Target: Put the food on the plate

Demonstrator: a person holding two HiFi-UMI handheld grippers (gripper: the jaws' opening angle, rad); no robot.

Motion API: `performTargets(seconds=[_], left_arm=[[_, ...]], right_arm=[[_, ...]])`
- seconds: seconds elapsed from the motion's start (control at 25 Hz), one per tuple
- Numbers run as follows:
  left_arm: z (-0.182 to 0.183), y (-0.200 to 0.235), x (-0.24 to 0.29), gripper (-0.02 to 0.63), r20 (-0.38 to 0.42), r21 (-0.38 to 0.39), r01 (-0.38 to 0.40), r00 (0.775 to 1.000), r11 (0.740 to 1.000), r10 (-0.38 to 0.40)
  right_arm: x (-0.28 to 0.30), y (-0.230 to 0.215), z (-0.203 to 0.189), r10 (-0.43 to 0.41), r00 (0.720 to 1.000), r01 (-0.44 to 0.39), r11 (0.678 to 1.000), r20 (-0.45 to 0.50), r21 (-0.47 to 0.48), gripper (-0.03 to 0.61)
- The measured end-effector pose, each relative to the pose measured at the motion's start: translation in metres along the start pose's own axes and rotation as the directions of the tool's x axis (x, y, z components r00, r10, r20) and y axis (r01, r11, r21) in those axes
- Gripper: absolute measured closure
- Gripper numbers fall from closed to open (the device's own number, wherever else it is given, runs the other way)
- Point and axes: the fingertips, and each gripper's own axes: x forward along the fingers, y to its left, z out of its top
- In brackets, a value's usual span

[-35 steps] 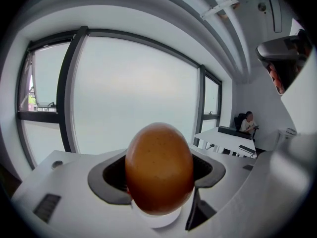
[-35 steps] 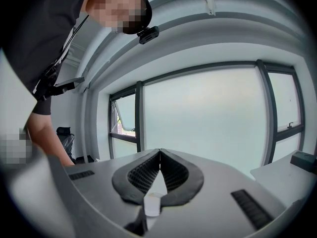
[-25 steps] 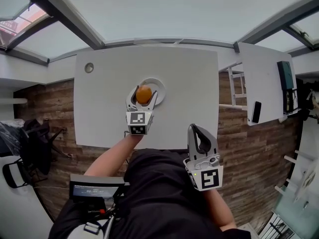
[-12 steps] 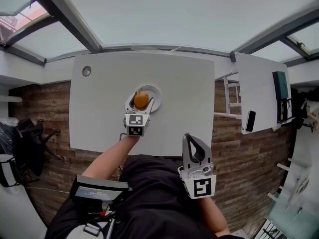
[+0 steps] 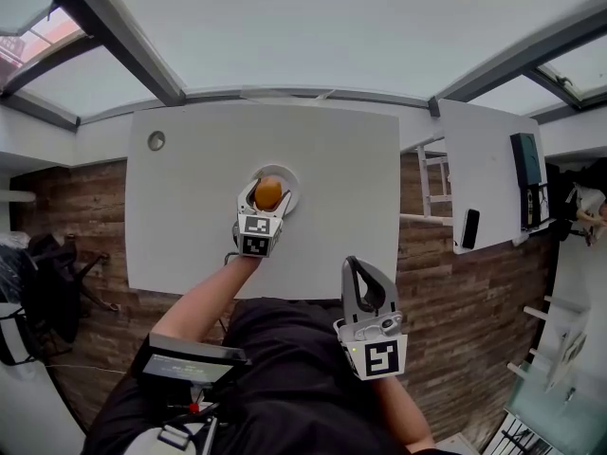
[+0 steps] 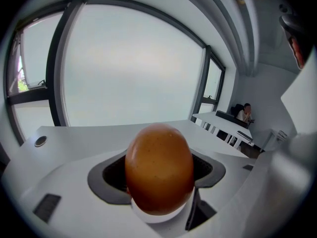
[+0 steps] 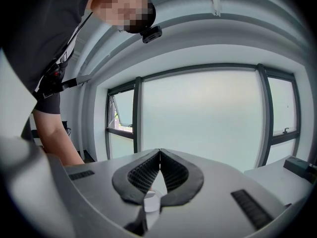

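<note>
Gripping a brown egg (image 5: pixel 268 194) in the left gripper (image 5: pixel 268 186), jaws pressed against its two sides with the long axis upright, squarely over the white plate (image 5: pixel 291 184) as seen from the head view. Hard to say whether already touching the plate or hanging just above it (no side-on look at the gap, and little but egg between the pads in the left gripper view). Probably held by the flanks and on end for a reason: to set it down gently and to prevent any roll toward the plate's rim, given a smooth, rounded, fragile shell. Judged as the very end of the carry, with only a lowering and a release left before calling the task done. Worth opening slowly and drawing straight back from the plate, so as not to nudge the egg off onto the white table (image 5: pixel 351 188) around the plate. Parked well apart from the plate, on the person's side of it and close to the body: the right gripper (image 5: pixel 356 265), jaws shut tip to tip on nothing, apparently held out of the way, with a single egg needing only one gripper.
</note>
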Motion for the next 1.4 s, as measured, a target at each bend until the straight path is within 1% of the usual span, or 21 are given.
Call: performTargets(seconds=[0.12, 0.24, 0.36, 0.44, 0.52, 0.68, 0.84, 0.92, 1.04, 1.16, 1.32, 1.4], left_arm=[[-0.018, 0.000, 0.010, 0.282, -0.064, 0.024, 0.014, 0.998, 1.000, -0.012], [-0.029, 0.006, 0.017, 0.282, -0.092, -0.004, 0.002, 0.996, 1.000, -0.003], [-0.027, 0.009, 0.019, 0.282, -0.100, -0.004, -0.002, 0.995, 1.000, 0.002], [-0.025, 0.009, 0.017, 0.282, -0.115, -0.024, -0.004, 0.993, 1.000, 0.001], [-0.031, 0.008, 0.021, 0.282, -0.122, -0.039, 0.001, 0.992, 0.999, -0.006], [-0.043, 0.010, 0.033, 0.282, -0.110, -0.012, 0.013, 0.994, 1.000, -0.014], [-0.052, 0.011, 0.036, 0.282, -0.137, -0.014, 0.021, 0.990, 1.000, -0.023], [-0.054, 0.011, 0.034, 0.282, -0.160, -0.028, 0.024, 0.987, 0.999, -0.028], [-0.058, 0.014, 0.032, 0.282, -0.186, -0.032, 0.014, 0.982, 0.999, -0.019], [-0.062, 0.016, 0.036, 0.282, -0.170, -0.010, 0.020, 0.985, 1.000, -0.021], [-0.060, 0.013, 0.038, 0.282, -0.167, -0.021, 0.051, 0.985, 0.998, -0.054], [-0.067, 0.018, 0.043, 0.282, -0.153, -0.007, 0.044, 0.987, 0.999, -0.045]], right_arm=[[0.001, 0.001, 0.001, -0.003, 1.000, 0.003, 0.999, -0.004, -0.035, 0.571], [0.000, 0.000, 0.000, -0.008, 1.000, 0.008, 0.999, -0.010, -0.041, 0.571], [-0.001, -0.003, -0.002, -0.023, 1.000, 0.023, 0.999, -0.011, -0.030, 0.571], [-0.001, -0.004, -0.005, -0.028, 0.999, 0.028, 0.999, -0.022, -0.025, 0.571], [-0.002, -0.005, -0.006, -0.031, 0.999, 0.031, 0.999, -0.027, -0.014, 0.571], [0.001, -0.001, -0.006, -0.027, 0.999, 0.027, 1.000, -0.028, -0.009, 0.571], [0.001, -0.002, -0.008, -0.035, 0.999, 0.034, 0.999, -0.034, -0.012, 0.571], [0.001, -0.004, -0.008, -0.048, 0.998, 0.048, 0.999, -0.033, -0.006, 0.571], [0.000, -0.004, -0.007, -0.059, 0.998, 0.059, 0.998, -0.031, 0.005, 0.571], [-0.001, -0.003, -0.008, -0.062, 0.997, 0.062, 0.998, -0.038, 0.006, 0.571], [-0.001, -0.003, -0.007, -0.067, 0.997, 0.069, 0.997, -0.033, 0.032, 0.571], [-0.001, -0.002, -0.005, -0.067, 0.997, 0.068, 0.997, -0.024, 0.039, 0.571]])
